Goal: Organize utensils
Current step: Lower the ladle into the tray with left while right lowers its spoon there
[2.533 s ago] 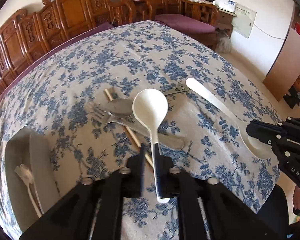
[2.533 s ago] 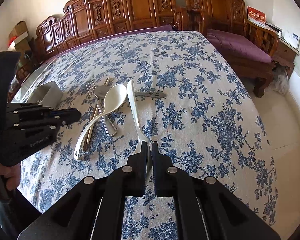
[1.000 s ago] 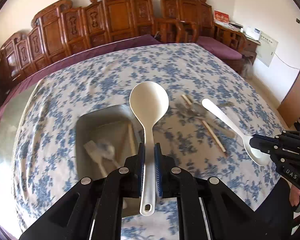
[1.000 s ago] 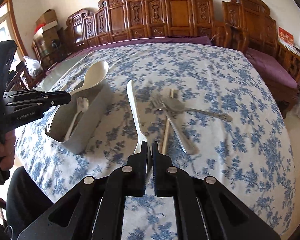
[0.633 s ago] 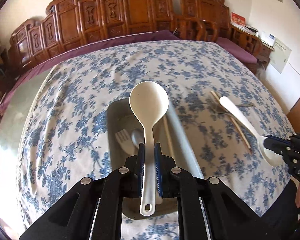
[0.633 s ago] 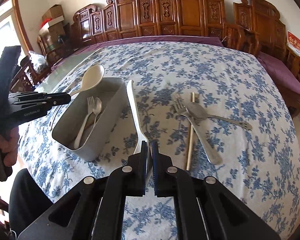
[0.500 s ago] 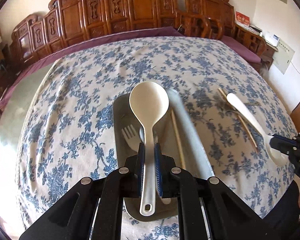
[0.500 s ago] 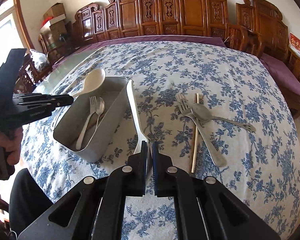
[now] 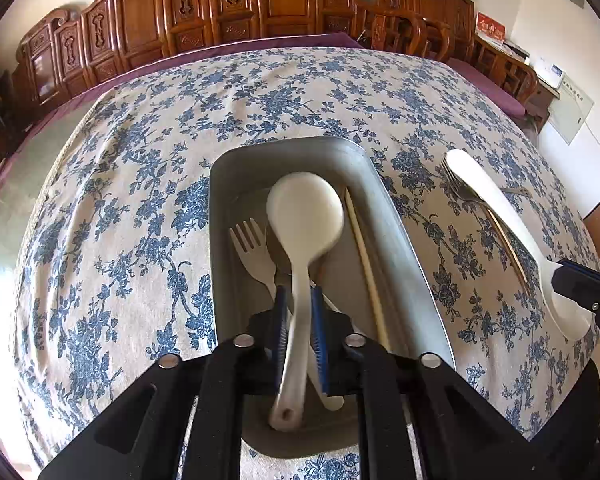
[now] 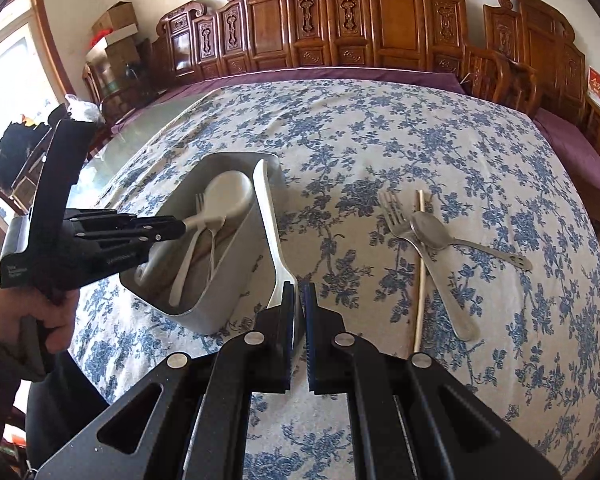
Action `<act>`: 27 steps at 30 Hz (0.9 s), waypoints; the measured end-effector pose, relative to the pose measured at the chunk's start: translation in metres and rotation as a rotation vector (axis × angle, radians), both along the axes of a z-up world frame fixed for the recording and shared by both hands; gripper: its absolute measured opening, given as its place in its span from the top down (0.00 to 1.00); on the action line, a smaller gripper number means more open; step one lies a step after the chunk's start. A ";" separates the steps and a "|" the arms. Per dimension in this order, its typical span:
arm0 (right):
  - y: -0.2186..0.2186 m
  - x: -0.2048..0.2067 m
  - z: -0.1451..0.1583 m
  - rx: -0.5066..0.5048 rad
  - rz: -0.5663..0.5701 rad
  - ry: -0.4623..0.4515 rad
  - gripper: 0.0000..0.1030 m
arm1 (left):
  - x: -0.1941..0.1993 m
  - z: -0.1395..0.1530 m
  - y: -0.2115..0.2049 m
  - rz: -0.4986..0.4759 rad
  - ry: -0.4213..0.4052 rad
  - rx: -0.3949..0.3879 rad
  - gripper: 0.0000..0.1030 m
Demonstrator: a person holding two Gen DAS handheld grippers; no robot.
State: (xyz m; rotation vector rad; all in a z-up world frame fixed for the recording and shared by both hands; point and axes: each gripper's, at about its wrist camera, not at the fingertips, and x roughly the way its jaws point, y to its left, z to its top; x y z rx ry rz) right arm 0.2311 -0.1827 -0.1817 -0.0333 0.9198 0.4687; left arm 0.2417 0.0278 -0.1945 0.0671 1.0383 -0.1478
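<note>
Inside metal tray: white fork, chopstick | left gripper opening, white ladle between

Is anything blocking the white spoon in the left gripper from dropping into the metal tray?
Nothing visible. The white spoon hangs inside the metal tray, above a plastic fork, and the left gripper is opening around its handle.

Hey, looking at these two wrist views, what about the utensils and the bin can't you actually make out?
- Left wrist view: the near end of the gray bin is hidden by the left gripper, whose jaws are opening around the white spoon.
- Left wrist view: the metal fork and chopstick beyond the bin are mostly hidden behind the white ladle.
- Right wrist view: the ladle's bowl is hidden behind the right gripper.
</note>
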 end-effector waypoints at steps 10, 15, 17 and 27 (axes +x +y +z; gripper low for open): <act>0.040 0.013 -0.004 0.025 0.034 0.031 0.94 | -0.024 0.039 0.031 0.024 -0.088 -0.017 0.85; 0.070 0.021 -0.006 0.028 0.053 0.043 0.94 | -0.033 0.058 0.051 0.048 -0.128 -0.011 0.84; 0.080 0.024 -0.007 0.023 0.058 0.047 0.94 | -0.035 0.062 0.059 0.060 -0.140 -0.007 0.84; 0.119 0.043 -0.024 -0.012 0.030 0.083 0.94 | -0.043 0.068 0.079 0.089 -0.154 -0.014 0.84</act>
